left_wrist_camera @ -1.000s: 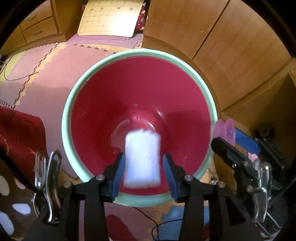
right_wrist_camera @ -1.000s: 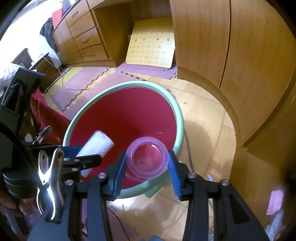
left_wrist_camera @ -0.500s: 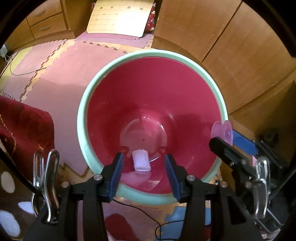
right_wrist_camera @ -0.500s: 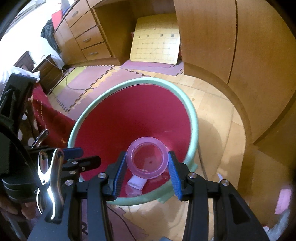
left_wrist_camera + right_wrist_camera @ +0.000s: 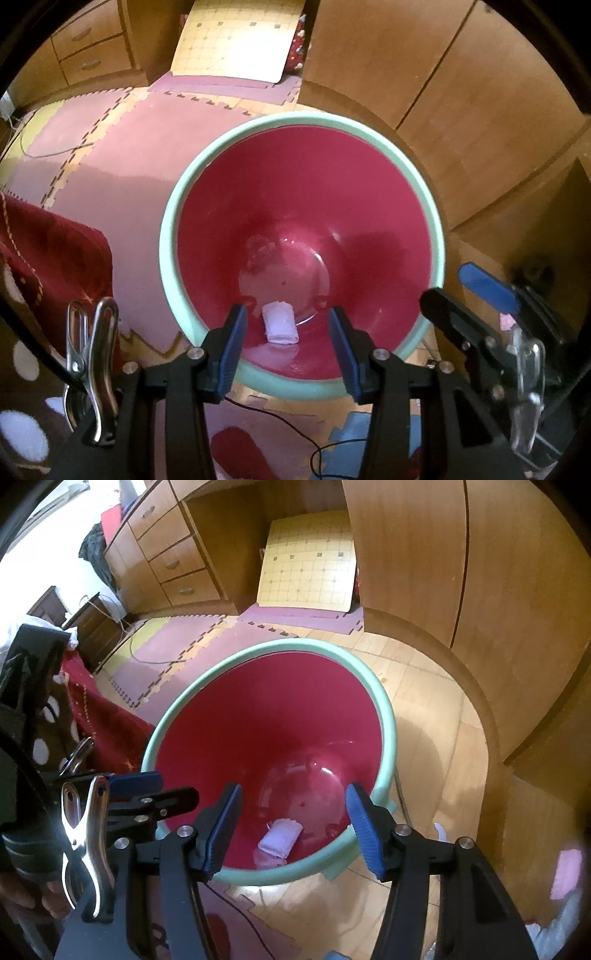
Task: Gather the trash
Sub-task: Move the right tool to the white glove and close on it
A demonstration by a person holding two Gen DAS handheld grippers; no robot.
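A folded white tissue [image 5: 280, 322] is seen lying at the bottom of the red bin [image 5: 303, 122]. Above the bin, the left claw [image 5: 287, 341] is spread and empty; the right claw [image 5: 292, 821] is opening, nothing between.

A: What is carrying everything here?

B: A light wooden plank floor [image 5: 424, 738] is lying under it all, and interlocking pink and yellow foam mat tiles [image 5: 122, 155] are covering its left part.

A: And what is sitting directly on it?

B: A round red plastic bin with a mint-green rim [image 5: 437, 236] is standing where mats and bare planks are meeting. A thin black cable [image 5: 280, 419] is trailing across the floor just in front of the bin. A yellow gridded board [image 5: 310, 572] is standing on the far mats, leaning against the wooden cabinets [image 5: 517, 590].
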